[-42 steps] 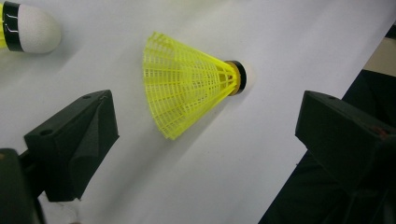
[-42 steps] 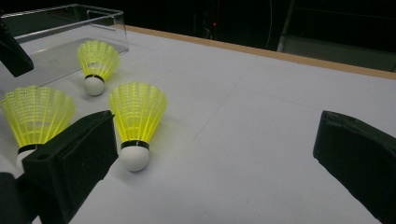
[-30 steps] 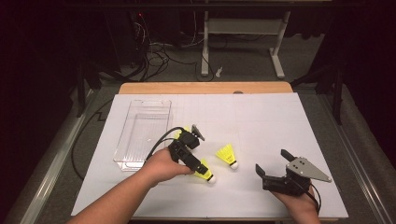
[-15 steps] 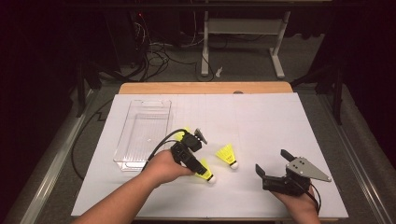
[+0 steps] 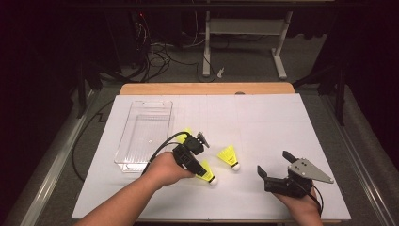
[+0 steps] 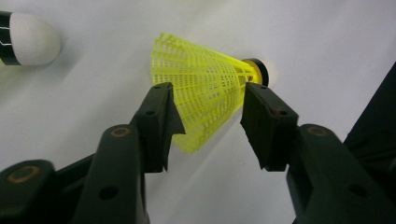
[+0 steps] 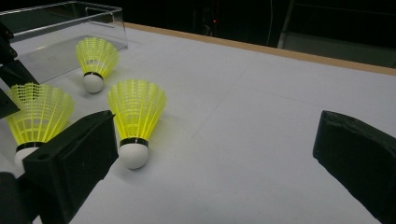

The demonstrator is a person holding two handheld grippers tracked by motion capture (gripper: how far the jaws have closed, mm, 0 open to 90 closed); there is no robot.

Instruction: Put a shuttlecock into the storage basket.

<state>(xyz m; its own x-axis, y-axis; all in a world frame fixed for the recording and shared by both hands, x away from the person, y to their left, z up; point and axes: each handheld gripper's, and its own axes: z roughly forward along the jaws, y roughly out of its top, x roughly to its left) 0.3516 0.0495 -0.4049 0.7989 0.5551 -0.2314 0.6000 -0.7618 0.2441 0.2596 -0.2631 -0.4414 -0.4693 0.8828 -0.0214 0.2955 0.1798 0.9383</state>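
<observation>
The shuttlecock [image 6: 205, 88] lies on its side on the white table [image 5: 263, 122], its yellow skirt between the parted jaws of the left gripper [image 6: 210, 126], which have not closed on it. Two more shuttlecocks [image 5: 229, 156] lie near, beside a clear plastic box [image 5: 141, 136]. The right gripper [image 5: 273, 168] rests wide and empty at the near right.

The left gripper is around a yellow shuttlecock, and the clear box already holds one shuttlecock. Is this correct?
Not quite. The clear box holds no shuttlecock, as the high view shows. The left gripper does straddle a yellow shuttlecock with its jaws.
</observation>
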